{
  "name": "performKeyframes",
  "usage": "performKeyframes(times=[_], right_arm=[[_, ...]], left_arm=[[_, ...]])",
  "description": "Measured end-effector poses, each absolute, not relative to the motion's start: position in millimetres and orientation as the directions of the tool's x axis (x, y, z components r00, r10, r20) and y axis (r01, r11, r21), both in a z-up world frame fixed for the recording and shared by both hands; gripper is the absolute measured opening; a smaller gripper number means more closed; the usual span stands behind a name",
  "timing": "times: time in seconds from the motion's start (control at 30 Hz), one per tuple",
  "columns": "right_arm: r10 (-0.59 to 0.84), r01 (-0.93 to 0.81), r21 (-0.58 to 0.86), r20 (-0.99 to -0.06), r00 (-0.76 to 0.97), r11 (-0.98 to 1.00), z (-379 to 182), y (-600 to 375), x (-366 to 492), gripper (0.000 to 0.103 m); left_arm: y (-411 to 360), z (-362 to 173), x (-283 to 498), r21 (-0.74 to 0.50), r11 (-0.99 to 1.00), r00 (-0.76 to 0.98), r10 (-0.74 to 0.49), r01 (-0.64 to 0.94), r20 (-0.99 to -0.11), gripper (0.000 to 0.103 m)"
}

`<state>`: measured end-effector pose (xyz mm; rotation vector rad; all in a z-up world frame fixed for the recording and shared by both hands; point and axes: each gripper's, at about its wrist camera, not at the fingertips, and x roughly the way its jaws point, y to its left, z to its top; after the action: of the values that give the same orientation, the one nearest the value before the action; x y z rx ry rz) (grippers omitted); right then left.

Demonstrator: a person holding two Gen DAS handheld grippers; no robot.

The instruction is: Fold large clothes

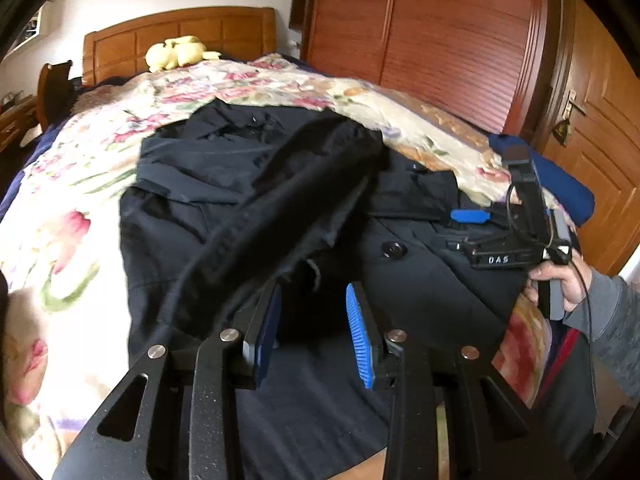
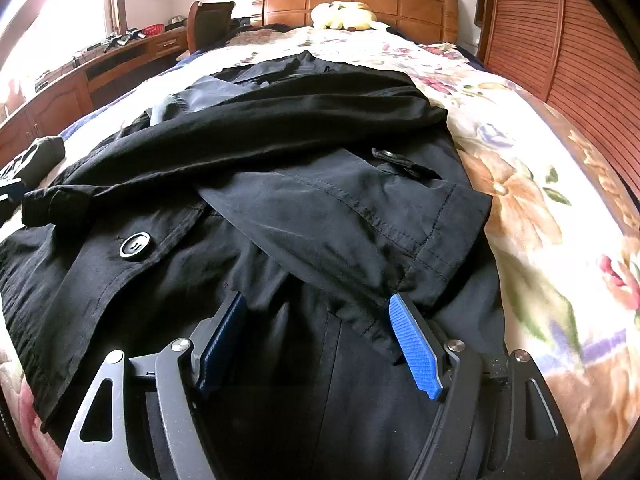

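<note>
Dark coat point(image 2: 280, 208) spread across the flowered bedspread point(image 2: 532, 184), long axis running from the near edge away toward the headboard point(image 2: 356, 0), collar end far. One sleeve point(image 1: 280, 200) lies thrown diagonally over the body, its cuff end near the left gripper point(image 1: 316, 328), whose blue pads stand apart with nothing pressed between them, so released. Right gripper point(image 2: 320, 344) spread wide, hovering low over the near hem by the other folded-in sleeve point(image 2: 360, 216); whether its pads touch cloth I can't tell, though nothing looks pinched. The coat lies straight ahead of both tongs, and I'd say the hem sits nearest the right hand point(image 1: 560, 280), so the lengthwise fold toward the far end likely starts there
</note>
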<state>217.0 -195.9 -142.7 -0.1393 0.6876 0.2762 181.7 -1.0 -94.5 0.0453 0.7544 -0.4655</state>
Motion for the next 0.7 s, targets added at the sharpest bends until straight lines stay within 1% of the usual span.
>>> performKeyframes(times=[0.1, 0.17, 0.23, 0.27, 0.3, 0.47, 0.6, 0.7], right_arm=[[0.204, -0.296, -0.038, -0.642, 0.739, 0.955, -142.5, -195.9, 217.0, 0.075], [0.204, -0.296, -0.037, -0.642, 0.739, 0.955, -142.7, -195.7, 216.9, 0.075], [0.203, -0.295, -0.039, -0.642, 0.739, 0.955, -142.8, -195.7, 217.0, 0.075], [0.202, -0.295, -0.039, -0.642, 0.739, 0.955, -142.9, -195.8, 217.0, 0.075], [0.201, -0.295, -0.040, -0.643, 0.739, 0.955, -142.7, -195.9, 217.1, 0.075], [0.208, -0.311, -0.032, -0.677, 0.706, 0.950, -129.5, -195.6, 223.1, 0.075], [0.217, -0.325, -0.054, -0.641, 0.736, 0.944, -101.8, -190.9, 230.3, 0.075], [0.238, -0.342, -0.060, -0.606, 0.759, 0.938, -77.7, -182.7, 246.4, 0.075]], left_arm=[[-3.8, -108.8, 190.0, -0.091, 0.924, 0.628, -0.322, 0.371, -0.709, 0.035], [-1.9, -114.1, 191.9, -0.080, 0.933, 0.626, -0.298, 0.351, -0.721, 0.035], [0.9, -113.5, 190.6, -0.090, 0.929, 0.625, -0.312, 0.360, -0.716, 0.017], [1.9, -111.1, 188.3, -0.086, 0.928, 0.624, -0.310, 0.362, -0.717, 0.005], [3.5, -108.1, 185.5, -0.090, 0.925, 0.628, -0.319, 0.368, -0.709, 0.003], [11.0, -89.8, 161.6, -0.122, 0.909, 0.648, -0.373, 0.398, -0.664, 0.001], [14.5, -86.1, 145.8, -0.136, 0.904, 0.659, -0.391, 0.405, -0.642, 0.001], [18.9, -86.9, 147.7, -0.142, 0.913, 0.673, -0.381, 0.383, -0.634, 0.002]])
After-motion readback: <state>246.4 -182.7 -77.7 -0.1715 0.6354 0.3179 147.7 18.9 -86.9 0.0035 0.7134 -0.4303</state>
